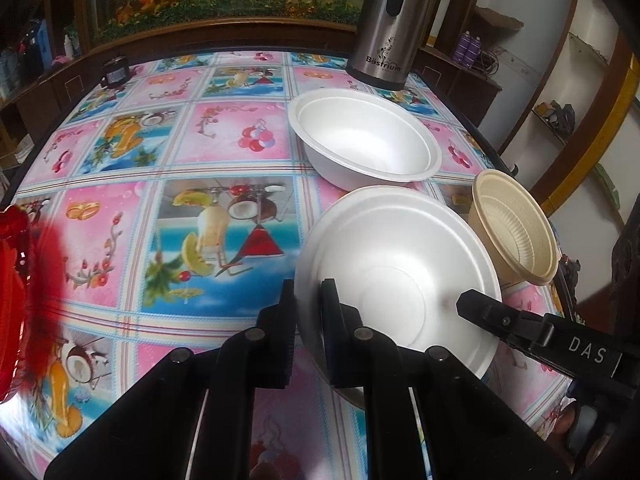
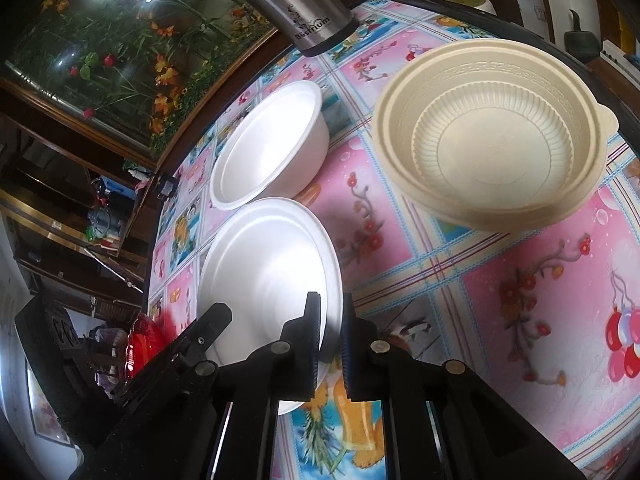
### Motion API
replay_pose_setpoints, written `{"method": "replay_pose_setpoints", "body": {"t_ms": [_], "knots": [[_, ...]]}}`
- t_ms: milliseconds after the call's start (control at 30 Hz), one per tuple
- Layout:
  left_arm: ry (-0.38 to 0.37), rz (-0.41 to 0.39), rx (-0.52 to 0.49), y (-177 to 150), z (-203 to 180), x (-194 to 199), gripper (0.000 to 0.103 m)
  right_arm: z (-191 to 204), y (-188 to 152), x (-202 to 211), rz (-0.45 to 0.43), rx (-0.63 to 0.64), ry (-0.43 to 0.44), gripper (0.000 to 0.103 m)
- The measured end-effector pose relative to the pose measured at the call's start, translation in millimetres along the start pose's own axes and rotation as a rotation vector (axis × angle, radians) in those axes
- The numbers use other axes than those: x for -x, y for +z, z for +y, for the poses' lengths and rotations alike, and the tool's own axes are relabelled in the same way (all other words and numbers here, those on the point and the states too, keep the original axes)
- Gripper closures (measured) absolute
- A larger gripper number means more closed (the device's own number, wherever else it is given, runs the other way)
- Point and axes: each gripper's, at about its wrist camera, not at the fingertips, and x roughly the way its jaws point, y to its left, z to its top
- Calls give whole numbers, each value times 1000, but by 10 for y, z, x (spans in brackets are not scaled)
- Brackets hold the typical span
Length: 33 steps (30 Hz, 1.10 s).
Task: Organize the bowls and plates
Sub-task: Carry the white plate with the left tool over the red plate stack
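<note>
Open patterned worktop (image 1: pixel 168 152) stretches left of the dishes, free for passage up to a red object (image 1: pixel 12 300) at its left edge. Right of it, a white foam bowl (image 1: pixel 364 136), a white foam plate (image 1: pixel 400 264) and a cream bowl (image 1: pixel 516 224) crowd together. A steel flask (image 1: pixel 392 24) blocks the far edge.

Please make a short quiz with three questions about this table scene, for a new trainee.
1. True or false: the left hand-held gripper and the right hand-held gripper both pinch the rim of the same shallow white foam plate.
2. Which vessel stands at the far edge of the patterned tablecloth? A) glass jug B) steel thermos flask C) red kettle
3. What colour is the ribbed plastic bowl beside the deep white foam bowl?

Key: 1 true; 2 B; 3 cream (beige).
</note>
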Motion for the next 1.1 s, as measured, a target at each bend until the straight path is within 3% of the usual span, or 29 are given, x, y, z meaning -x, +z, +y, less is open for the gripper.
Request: {"method": "replay_pose_setpoints", "body": {"t_ms": [300, 1100], "knots": [[47, -50, 33, -135, 310, 284, 93, 314, -163, 2, 6, 56, 21, 95], [187, -187, 172, -304, 1411, 1032, 93, 1716, -668, -188, 46, 296, 90, 95]]}}
